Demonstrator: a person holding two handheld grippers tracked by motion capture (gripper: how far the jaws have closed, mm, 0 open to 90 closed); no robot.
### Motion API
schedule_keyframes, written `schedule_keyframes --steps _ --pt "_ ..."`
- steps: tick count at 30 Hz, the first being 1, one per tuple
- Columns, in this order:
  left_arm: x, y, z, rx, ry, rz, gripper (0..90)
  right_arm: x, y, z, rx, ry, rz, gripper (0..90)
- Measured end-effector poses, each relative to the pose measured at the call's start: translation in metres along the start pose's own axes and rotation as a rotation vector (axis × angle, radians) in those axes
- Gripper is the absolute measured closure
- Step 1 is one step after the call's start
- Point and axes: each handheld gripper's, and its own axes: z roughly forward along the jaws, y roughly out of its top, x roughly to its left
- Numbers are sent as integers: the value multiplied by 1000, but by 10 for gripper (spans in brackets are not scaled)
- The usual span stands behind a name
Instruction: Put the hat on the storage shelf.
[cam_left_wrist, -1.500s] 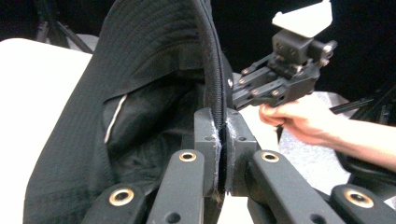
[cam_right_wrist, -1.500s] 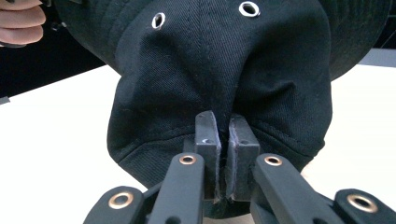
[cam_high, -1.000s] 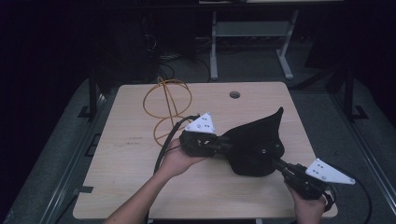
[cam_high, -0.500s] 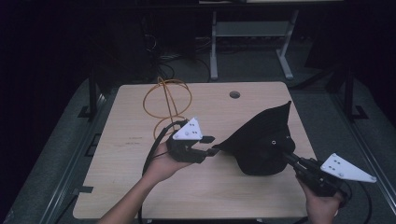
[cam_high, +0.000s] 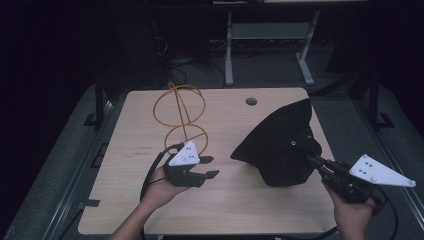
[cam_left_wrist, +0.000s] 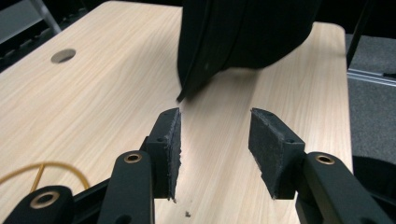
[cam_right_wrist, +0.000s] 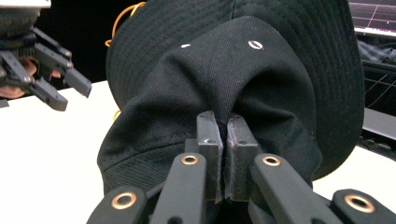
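A black bucket hat is held tilted up over the right half of the wooden table. My right gripper comes in from the lower right and is shut on a fold of the hat's crown; in the right gripper view the jaws pinch the cloth. My left gripper stands open at mid-table, a short gap left of the hat's brim, with nothing between its pads. In the left gripper view the hat's brim hangs just beyond the jaws.
An orange wire stand of looped rings rises behind the left hand; part of it lies low at the left gripper view's left. A round cable hole sits near the table's far edge. Cables trail from both grippers.
The left gripper, earlier at the hat's brim, has drawn back to the left and stands apart from it. The right gripper has carried the hat to the right and tipped it up.
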Motion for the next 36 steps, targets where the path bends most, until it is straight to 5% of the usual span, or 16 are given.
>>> schedule_keyframes --steps 15,20,36 --pt "-1 -52 3 28 24 -54 499 -2 40 7 -7 25 -53 863" --pt "-1 -57 4 50 34 -39 493 -1 49 14 -9 40 -61 863" --pt "6 -64 8 7 40 -54 437 -1 83 33 -17 81 -71 863"
